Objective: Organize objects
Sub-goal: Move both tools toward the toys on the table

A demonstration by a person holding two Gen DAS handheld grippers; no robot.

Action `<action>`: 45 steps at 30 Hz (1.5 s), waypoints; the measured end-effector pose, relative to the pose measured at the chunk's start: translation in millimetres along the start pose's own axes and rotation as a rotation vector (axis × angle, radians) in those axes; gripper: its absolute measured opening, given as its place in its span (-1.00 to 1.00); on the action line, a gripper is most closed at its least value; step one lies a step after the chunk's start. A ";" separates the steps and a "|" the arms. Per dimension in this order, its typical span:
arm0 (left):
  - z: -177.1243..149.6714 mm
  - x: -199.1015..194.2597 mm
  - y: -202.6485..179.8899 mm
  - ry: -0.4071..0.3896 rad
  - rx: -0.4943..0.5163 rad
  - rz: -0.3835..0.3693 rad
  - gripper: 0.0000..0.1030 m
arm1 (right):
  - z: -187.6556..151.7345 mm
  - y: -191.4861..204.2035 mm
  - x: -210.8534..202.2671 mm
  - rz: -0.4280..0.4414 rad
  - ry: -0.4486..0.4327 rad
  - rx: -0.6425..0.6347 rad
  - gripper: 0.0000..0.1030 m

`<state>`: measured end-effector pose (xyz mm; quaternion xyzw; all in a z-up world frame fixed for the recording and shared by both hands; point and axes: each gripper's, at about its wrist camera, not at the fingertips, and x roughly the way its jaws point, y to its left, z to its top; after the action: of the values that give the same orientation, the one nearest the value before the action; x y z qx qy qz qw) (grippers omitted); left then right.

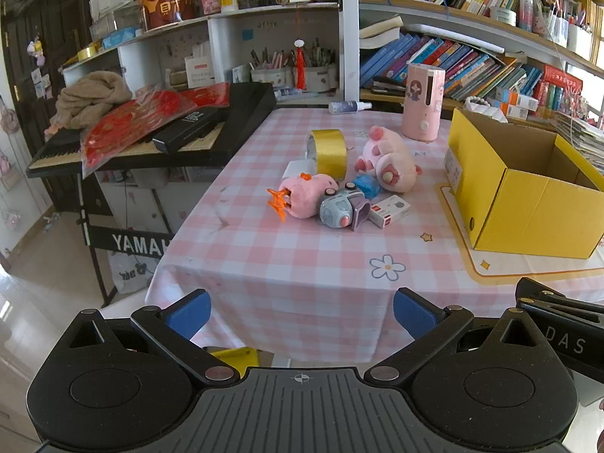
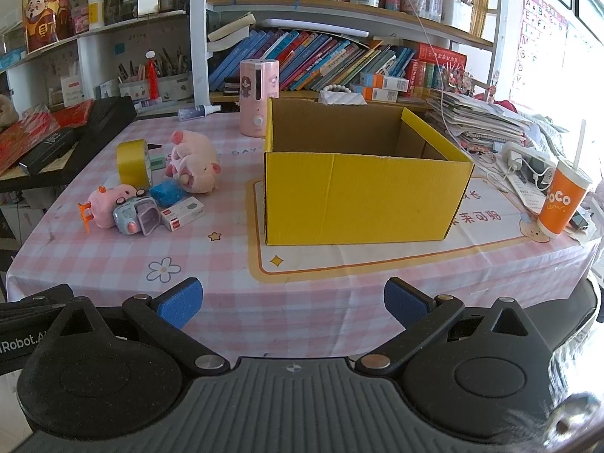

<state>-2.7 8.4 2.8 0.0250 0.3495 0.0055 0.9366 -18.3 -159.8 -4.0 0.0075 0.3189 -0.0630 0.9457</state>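
My left gripper (image 1: 302,315) and right gripper (image 2: 292,304) fingers are spread, empty; 2 pink plush pigs (image 2: 194,162), 1 gold tape roll (image 2: 132,162), 1 open yellow box (image 2: 358,196) on the tabletop (image 2: 226,294).

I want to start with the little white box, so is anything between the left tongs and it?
Nothing visible. The left tongs hang open off the table edge, and only bare checked tablecloth lies between them and the small white box. The grey toy camera touches its left side.

Both wrist views face the table (image 1: 287,264) from its near edge; both share the box (image 2: 358,196) and toys (image 1: 339,188).
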 end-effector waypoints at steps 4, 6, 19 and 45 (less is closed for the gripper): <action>0.2 0.1 0.2 0.001 0.000 0.000 1.00 | 0.3 0.1 0.0 0.000 0.000 0.000 1.00; 0.1 0.0 0.0 0.001 -0.001 0.000 1.00 | 0.4 0.1 -0.1 0.000 0.001 0.000 1.00; 0.1 0.2 -0.4 0.001 -0.001 0.001 1.00 | -0.8 5.7 -0.4 0.004 0.003 -0.005 1.00; -0.2 7.5 8.7 0.019 -0.007 0.010 1.00 | 0.6 9.5 5.3 0.010 0.026 -0.009 1.00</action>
<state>2.9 17.4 -1.8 0.0236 0.3584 0.0116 0.9332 -12.6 -151.1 -7.0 0.0056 0.3315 -0.0567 0.9417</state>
